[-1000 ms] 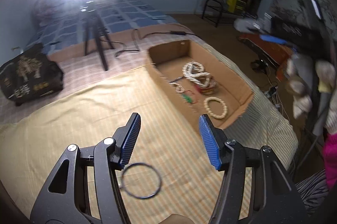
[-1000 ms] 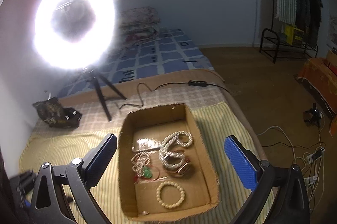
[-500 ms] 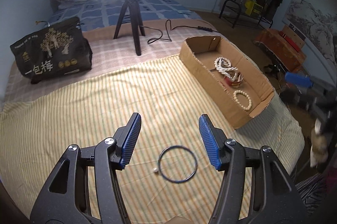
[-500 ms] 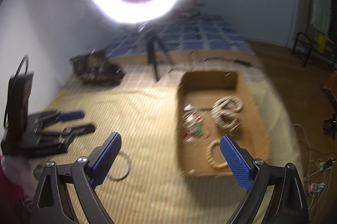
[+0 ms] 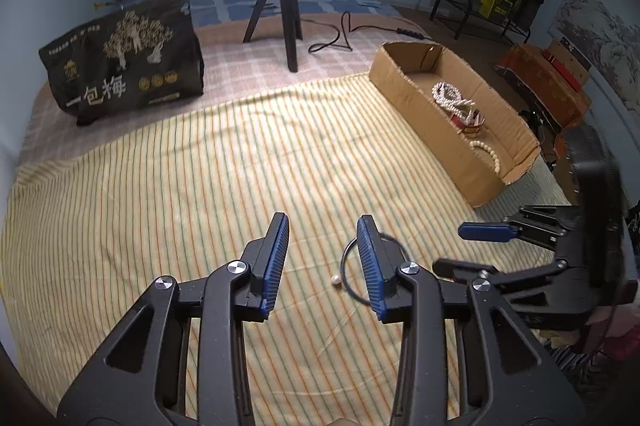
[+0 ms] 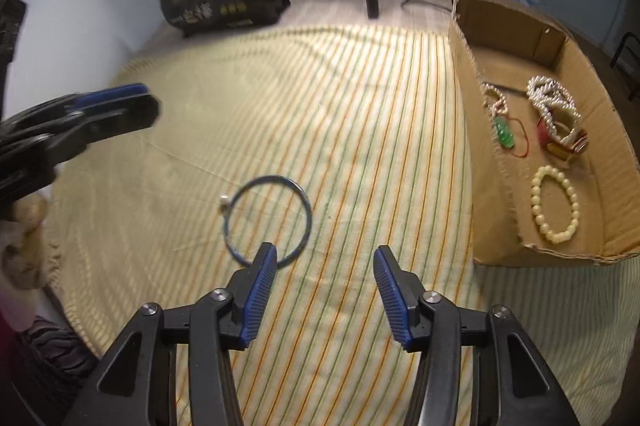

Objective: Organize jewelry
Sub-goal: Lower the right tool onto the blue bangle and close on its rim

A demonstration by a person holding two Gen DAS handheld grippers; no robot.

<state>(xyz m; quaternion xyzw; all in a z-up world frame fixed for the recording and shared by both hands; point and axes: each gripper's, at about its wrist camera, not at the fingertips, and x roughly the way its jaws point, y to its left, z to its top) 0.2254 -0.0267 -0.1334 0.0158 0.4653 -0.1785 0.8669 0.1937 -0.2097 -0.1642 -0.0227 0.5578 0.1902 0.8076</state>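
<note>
left tool (image 5: 323,226) closing, empty | right tool (image 6: 325,254) closing, empty | ring (image 6: 267,222) part-hidden

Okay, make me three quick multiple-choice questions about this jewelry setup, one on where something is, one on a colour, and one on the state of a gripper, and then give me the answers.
1. Where does the dark hoop lie?
A. inside the cardboard box
B. on the striped cloth, outside the box
C. on the black bag

2. What colour is the bead bracelet at the near end of the cardboard box?
A. cream
B. red
C. blue

3. How is the right gripper?
A. clamped on the hoop
B. holding a bracelet
C. open, with nothing between its pads

Answers:
1 B: the hoop lies flat on the striped cloth, with the box off to one side.
2 A: its beads are pale cream against the brown cardboard.
3 C: only cloth shows between its blue pads; its jaws have just been closing, and the hoop lies just past one fingertip.
</note>
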